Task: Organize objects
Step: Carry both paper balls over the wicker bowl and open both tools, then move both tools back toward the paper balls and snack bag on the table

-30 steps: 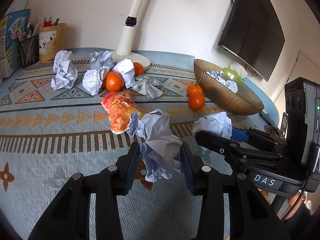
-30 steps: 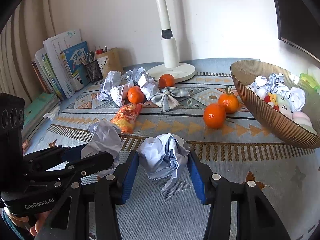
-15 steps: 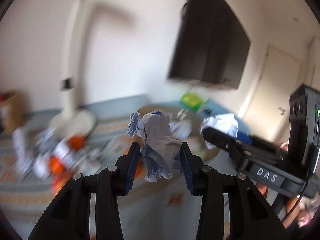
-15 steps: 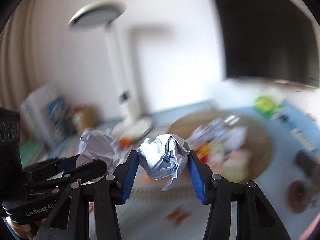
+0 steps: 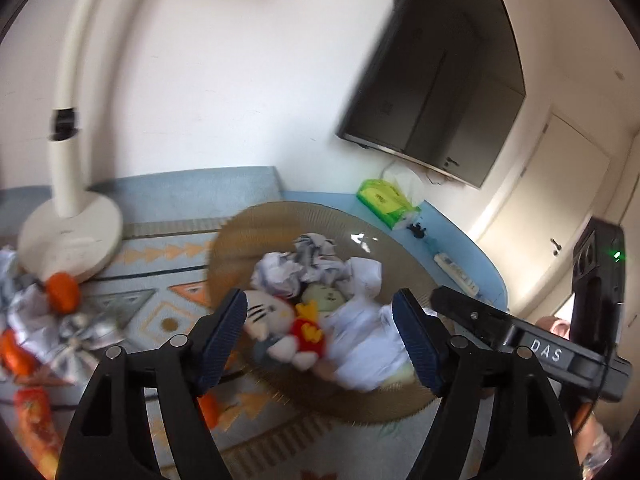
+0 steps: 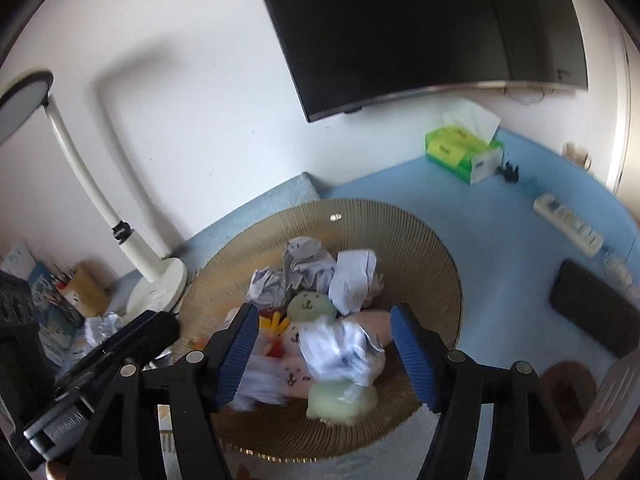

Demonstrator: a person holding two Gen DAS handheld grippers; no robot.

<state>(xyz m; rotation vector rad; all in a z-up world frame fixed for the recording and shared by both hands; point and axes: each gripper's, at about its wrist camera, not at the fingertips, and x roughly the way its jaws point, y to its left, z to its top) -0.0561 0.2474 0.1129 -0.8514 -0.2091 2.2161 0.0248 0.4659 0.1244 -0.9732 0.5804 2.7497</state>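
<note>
Near foreground, left-wrist view: left gripper (image 5: 318, 334) spread wide, nothing pinched, hanging over the near half of the ribbed bowl (image 5: 240, 240). Blurred white paper ball (image 5: 362, 344) at lower centre of frame, between the blue pads and slightly toward the right-hand pad; resting or mid-fall cannot be told. Cat plush (image 5: 276, 326) just beside it, toward the left pad.

Right-wrist view: right gripper (image 6: 322, 350) likewise spread and empty, above the same bowl (image 6: 420, 240). Blurred paper ball (image 6: 340, 350) directly between the pads, over pale plush toys.

Middle distance: earlier paper wads (image 6: 308, 272) heaped toward the bowl's far side.

Far left of the left-wrist frame: remaining loose items, orange (image 5: 62, 292) and crumpled paper (image 5: 28, 316), by the lamp base (image 5: 72, 240). Judged: next pick lies left of the bowl, nearer the left gripper.

Background: wall screen (image 6: 420, 28), tissue box (image 6: 464, 152).
</note>
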